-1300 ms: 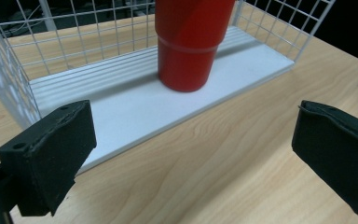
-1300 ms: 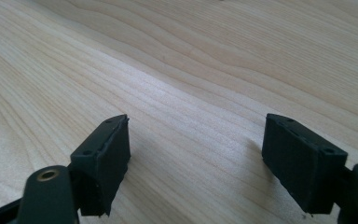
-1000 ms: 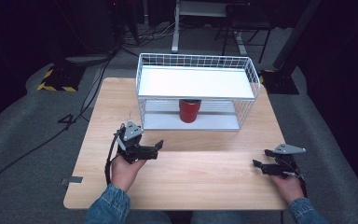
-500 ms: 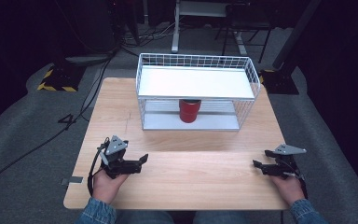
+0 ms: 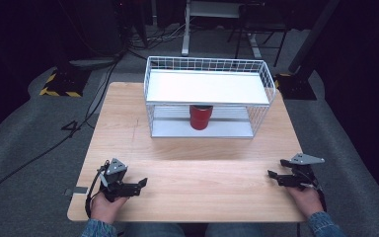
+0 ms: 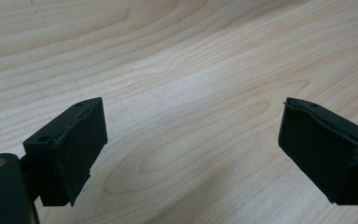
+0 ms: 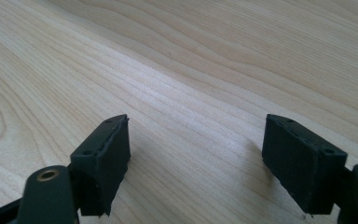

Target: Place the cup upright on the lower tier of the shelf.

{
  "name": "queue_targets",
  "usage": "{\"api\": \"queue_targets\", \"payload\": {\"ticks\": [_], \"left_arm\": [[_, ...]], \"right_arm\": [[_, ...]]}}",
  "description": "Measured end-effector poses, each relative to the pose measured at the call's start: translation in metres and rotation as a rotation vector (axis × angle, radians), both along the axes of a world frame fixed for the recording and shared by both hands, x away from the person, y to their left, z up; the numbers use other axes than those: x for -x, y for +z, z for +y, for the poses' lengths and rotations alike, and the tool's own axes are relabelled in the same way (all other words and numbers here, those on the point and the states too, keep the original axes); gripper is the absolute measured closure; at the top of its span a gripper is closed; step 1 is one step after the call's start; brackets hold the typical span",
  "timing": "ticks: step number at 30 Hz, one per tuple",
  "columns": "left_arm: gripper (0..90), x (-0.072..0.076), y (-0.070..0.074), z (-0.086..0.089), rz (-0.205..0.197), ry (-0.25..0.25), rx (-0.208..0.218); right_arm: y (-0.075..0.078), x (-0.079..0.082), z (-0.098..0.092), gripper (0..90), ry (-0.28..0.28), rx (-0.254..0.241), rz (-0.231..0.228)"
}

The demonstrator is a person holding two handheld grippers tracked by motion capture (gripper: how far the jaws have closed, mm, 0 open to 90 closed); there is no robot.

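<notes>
Red cup [image 5: 201, 116], the nearest object to either tool, stands upright on the lower tier of a white wire rack [image 5: 207, 96] at the far middle of the tabletop [image 5: 197, 173], tucked under the rack's flat white upper shelf, so just its top edge is hidden. It looks like a small, smooth-walled plastic or metal tumbler, round and slightly tapered: probably light and rigid, likely a little slick. The sensible hold would be across its side wall near mid-height, reached through the rack's open front, since the shelf above blocks any approach from the top.

The rack is thin white wire mesh on its upper rim and ends, with solid pale panels for shelves; it appears stiff and light. The tabletop is pale wood grain, matte and bare near the person.

Well apart from the cup, the left hand-held gripper [image 5: 137, 185] rests low at the near left edge. Its jaws have just been closing partway and stand apart with nothing between them, the black block-shaped pads [image 6: 77, 149] over bare wood. The right hand-held gripper [image 5: 275, 176] sits at the near right edge, its jaws likewise parted and empty, pads [image 7: 103, 161] just above the grain. Denim sleeves show at both wrists. Dark floor and cables surround the table.
</notes>
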State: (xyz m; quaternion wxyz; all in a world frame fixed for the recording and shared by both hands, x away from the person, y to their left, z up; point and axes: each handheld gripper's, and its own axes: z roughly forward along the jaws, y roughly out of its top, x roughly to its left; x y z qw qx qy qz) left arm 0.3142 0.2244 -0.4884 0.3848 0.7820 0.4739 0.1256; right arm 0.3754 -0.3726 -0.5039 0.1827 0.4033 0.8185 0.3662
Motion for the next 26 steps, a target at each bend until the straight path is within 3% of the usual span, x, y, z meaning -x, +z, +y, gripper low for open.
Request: {"api": "queue_targets", "payload": {"ticks": [7,9,12,13,15,26], "left_arm": [[8.8,-0.002,-0.009,-0.005,0.071,-0.033,-0.079],[8.3,-0.002,-0.011,-0.006,0.053,-0.043,-0.113],[8.0,-0.002,-0.012,-0.007,0.039,-0.045,-0.128],[6.0,-0.001,-0.017,-0.008,-0.011,-0.051,-0.167],[1.0,-0.002,-0.017,-0.008,-0.003,-0.079,-0.171],[0.9,0.0,-0.018,-0.008,0.001,-0.049,-0.167]], "right_arm": [[0.0,0.0,0.0,23.8,0.006,0.0,-0.002],[0.0,0.0,0.0,23.8,0.007,-0.001,-0.001],[0.0,0.0,0.0,23.8,0.008,-0.002,-0.001],[0.0,0.0,0.0,23.8,0.008,-0.002,-0.001],[0.0,0.0,0.0,23.8,0.008,-0.002,0.0],[0.0,0.0,0.0,23.5,0.006,-0.002,0.001]]}}
